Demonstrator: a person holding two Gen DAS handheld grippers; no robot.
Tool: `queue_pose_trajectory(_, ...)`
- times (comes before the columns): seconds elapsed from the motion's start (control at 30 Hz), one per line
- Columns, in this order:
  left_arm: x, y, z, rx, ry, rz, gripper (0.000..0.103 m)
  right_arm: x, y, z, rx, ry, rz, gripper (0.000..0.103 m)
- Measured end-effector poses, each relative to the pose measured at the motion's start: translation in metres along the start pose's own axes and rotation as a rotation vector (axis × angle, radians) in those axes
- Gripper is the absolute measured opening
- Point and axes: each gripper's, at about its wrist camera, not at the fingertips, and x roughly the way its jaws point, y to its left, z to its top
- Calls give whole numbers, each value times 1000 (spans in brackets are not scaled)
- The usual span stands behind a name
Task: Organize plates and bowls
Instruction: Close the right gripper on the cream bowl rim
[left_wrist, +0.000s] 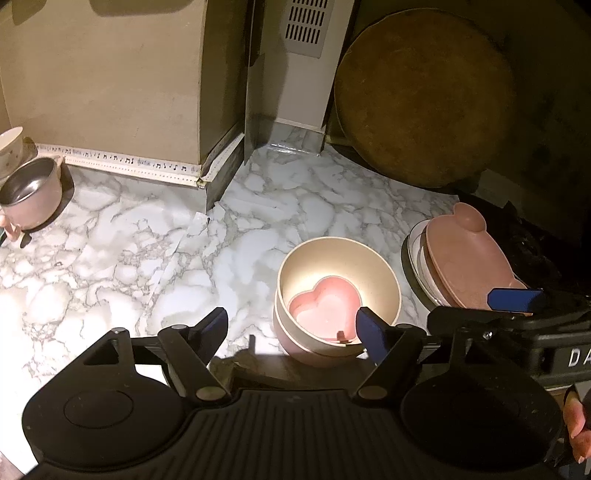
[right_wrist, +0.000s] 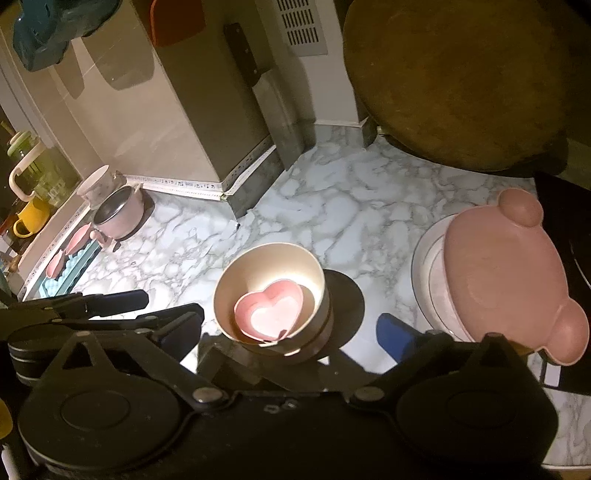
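Left gripper open, fingers spread wide, nothing between the pads. Right gripper likewise open at full spread, empty. Directly ahead of both, just past the fingertips: stack of bowls standing upright on the marble counter, a cream bowl nested in a pink bowl below, with a small pink heart-shaped dish lying inside the cream one. Right fingertip of the left gripper overlapping the near rim of the stack in view; contact cannot be told. To the right of the stack, apart from it: pile of plates topped by a pink bear-shaped plate, ears at the far and near ends. In the left wrist view, blue fingertip of the right gripper seen at the near edge of that plate. Far left of the left gripper: pink pot with steel interior, a white cup behind it. Farther left in the right wrist view: yellow mug and a glass jug. At the back, against the wall: round wooden board standing on edge behind the plates, and a cleaver hanging near the vent.
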Motion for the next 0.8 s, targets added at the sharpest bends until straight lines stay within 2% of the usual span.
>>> queue_pose_trajectory(0.2, 7, 1, -3, -20, -8, 11, 76, 2, -11, -1, 66, -23, -1, 103)
queue_pose_trajectory(0.53, 48, 5, -3, -83, 59, 38, 76, 42, -31, 3, 165, 51, -10, 102)
queue_pose_trajectory(0.8, 82, 9, 0, -146, 115, 72, 76, 82, -50, 7, 231, 118, -56, 93)
